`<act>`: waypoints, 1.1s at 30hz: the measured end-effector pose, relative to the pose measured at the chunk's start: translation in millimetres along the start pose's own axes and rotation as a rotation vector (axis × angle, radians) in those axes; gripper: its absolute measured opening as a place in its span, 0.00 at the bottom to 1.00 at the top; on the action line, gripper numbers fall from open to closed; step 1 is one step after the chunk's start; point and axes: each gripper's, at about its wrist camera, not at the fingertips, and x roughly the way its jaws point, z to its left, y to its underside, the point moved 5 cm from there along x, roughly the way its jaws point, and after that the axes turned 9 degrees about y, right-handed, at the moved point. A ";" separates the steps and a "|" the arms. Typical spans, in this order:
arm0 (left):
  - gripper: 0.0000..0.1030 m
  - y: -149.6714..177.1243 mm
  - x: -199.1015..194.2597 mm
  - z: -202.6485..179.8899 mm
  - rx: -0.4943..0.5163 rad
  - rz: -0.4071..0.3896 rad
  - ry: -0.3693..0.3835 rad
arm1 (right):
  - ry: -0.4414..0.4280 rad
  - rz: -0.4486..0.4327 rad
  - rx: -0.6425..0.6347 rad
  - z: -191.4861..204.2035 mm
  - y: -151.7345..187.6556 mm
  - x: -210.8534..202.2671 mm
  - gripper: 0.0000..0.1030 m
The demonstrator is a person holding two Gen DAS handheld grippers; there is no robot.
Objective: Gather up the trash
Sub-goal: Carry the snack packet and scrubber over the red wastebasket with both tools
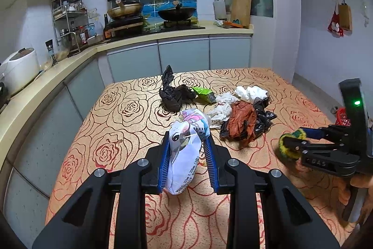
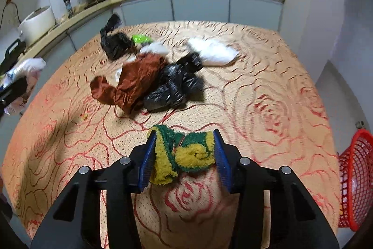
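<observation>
Left wrist view: left tool [image 1: 187, 151] at lower centre, blue pads closed partway onto a white printed tissue pack [image 1: 186, 151], held lifted above the desk [image 1: 112, 132] — presumably picked up for disposal. Remaining trash lies mid-frame on the rose-patterned cloth: crumpled black bag [image 1: 173, 95], green wrapper [image 1: 203, 93], white plastic bags [image 1: 250, 92], and a brown bag [image 1: 241, 120] on a second black bag. At right edge, the right tool [image 1: 291, 144] enters level from the side, pinching a yellow-green sponge cloth [image 1: 289, 144].

Right wrist view (motion-blurred): right tool [image 2: 184, 151] at lower centre, pads fairly wide apart but pressed on both sides of the sponge cloth [image 2: 184, 153], folded between them. Tool is pitched down over the desk. Red mesh basket [image 2: 354, 179] at lower right, beside the desk edge; likely the drop point, hence the carry. Left tool with tissue pack [image 2: 25, 67] visible at left edge.
</observation>
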 end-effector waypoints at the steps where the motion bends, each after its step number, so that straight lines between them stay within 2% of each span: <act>1: 0.26 -0.8 -0.6 -2.1 -0.003 -0.002 0.000 | 0.005 -0.024 0.013 -4.0 -2.4 -8.3 0.44; 8: 0.26 -7.5 -4.2 -16.4 -0.011 -0.019 0.015 | 0.013 -0.141 0.072 -24.1 -20.4 -57.0 0.44; 19: 0.26 -33.0 -18.1 -46.0 0.000 -0.073 0.040 | 0.016 -0.271 0.137 -57.1 -37.1 -119.6 0.44; 33: 0.27 -56.9 -16.5 -118.6 0.074 -0.109 0.163 | 0.102 -0.350 0.207 -113.6 -30.5 -158.2 0.44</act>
